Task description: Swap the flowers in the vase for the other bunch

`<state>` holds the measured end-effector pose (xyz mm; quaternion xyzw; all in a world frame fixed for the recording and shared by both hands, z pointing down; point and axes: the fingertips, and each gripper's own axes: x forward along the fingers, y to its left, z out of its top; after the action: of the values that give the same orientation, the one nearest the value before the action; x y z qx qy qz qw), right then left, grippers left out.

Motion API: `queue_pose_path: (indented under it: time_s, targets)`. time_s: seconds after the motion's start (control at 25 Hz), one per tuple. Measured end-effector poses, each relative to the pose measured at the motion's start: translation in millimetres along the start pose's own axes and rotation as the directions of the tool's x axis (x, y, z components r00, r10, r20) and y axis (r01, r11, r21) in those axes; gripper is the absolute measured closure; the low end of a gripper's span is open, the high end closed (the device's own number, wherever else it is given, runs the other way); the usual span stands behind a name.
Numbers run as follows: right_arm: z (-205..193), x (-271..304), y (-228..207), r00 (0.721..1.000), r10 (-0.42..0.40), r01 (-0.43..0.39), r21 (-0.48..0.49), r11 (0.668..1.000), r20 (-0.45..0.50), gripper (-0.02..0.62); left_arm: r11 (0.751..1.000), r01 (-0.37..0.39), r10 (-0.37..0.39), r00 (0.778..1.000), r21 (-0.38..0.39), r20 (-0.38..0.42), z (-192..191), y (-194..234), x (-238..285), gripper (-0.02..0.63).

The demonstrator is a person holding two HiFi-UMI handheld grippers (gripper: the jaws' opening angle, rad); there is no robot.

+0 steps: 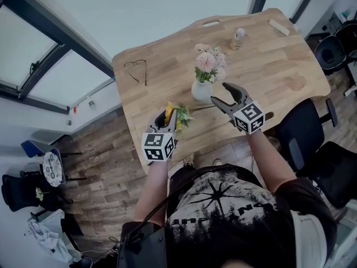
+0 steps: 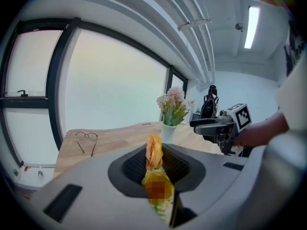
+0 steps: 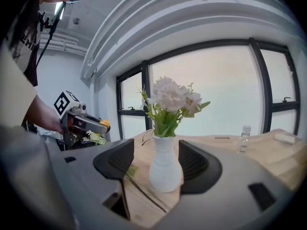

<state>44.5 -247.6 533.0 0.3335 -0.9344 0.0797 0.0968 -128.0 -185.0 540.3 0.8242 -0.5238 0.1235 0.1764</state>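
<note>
Wooden table (image 1: 167, 66) | left hand-held gripper (image 1: 170, 118) clamps yellow bunch (image 2: 154, 152), partly hidden | right hand-held gripper (image 1: 218, 92) agape around vase (image 3: 164, 169)

Soft daylight from big windows (image 2: 115, 80); fisheye warp, dark vignetted corners.

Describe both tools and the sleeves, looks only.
Left tool and right tool: grey bodies, dark ribbed pads, each carrying a white cube with black square markers. No cables visible. Person wears a black short-sleeved T-shirt with white print.
</note>
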Motion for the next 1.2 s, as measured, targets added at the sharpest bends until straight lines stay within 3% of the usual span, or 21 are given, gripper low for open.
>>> queue_pose_path:
  time_s: [0.12, 0.16, 0.24, 0.44, 0.72, 1.2]
  targets:
    - [9, -15, 6, 0.999, 0.033, -0.033, -0.012, 0.999, 0.014, 0.303, 1.000, -0.018, 0.018, 0.999, 0.004, 0.027, 7, -8, -3, 0.528]
    - [12, -21, 8, 0.999, 0.042, -0.042, -0.014, 0.999, 0.022, 0.332, 1.000, -0.023, 0.023, 0.999, 0.001, 0.037, 10, -11, -5, 0.528]
    - [19, -32, 15, 0.997, 0.062, -0.062, -0.022, 0.998, 0.038, 0.449, 0.999, -0.030, 0.031, 0.998, -0.012, 0.062, 17, -19, -9, 0.528]
    - [30, -57, 33, 0.994, 0.104, -0.103, -0.026, 0.994, 0.034, 0.555, 0.999, -0.041, 0.043, 0.993, -0.025, 0.114, 30, -41, -18, 0.528]
    - [48, -95, 42, 0.991, 0.111, -0.107, -0.055, 0.993, 0.073, 0.572, 0.998, -0.056, 0.059, 0.988, -0.022, 0.145, 34, -67, -31, 0.528]
    - [41, -123, 35, 0.992, 0.092, -0.088, -0.044, 0.995, 0.087, 0.574, 0.997, -0.077, 0.079, 0.987, -0.018, 0.142, 28, -88, -42, 0.528]
